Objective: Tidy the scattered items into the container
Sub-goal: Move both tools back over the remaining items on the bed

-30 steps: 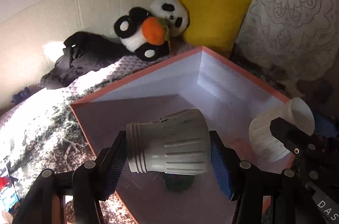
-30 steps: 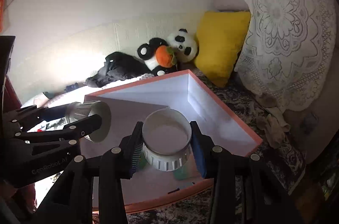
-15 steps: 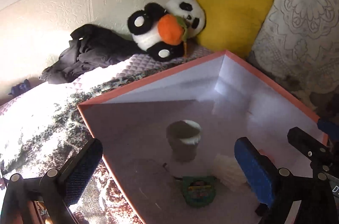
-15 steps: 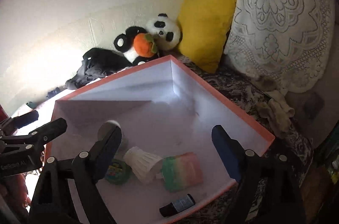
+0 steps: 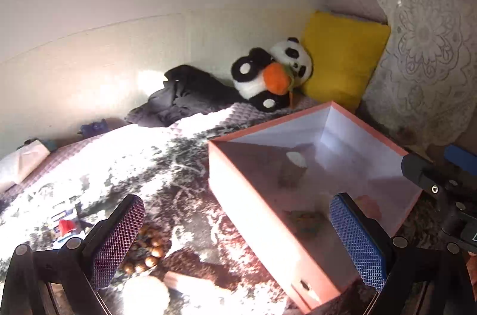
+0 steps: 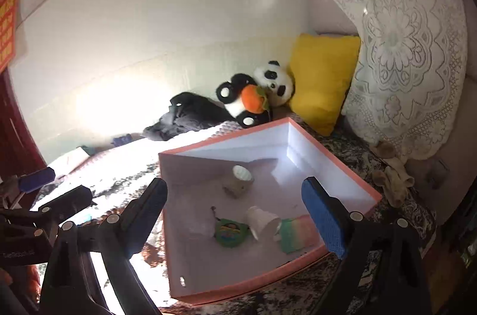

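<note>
- One pink box [image 6: 334, 157] is seen at centre frame on the bed [image 6: 351, 148].
- Two cups are counted inside: a grey cup [image 6: 238, 180] upright, a white cup [image 6: 262, 221] tipped over.
- One green round case [image 6: 229, 233] and one pastel block [image 6: 298, 234] are lying beside the white cup.
- Two tongs are seen, both released and empty: left tongs [image 5: 235, 240], and right tongs [image 6: 238, 219], whose jaws have just been opening.

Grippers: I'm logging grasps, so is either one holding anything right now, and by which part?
Nothing is held. The left gripper and right gripper are both open and empty, their jaws having just opened.
</note>
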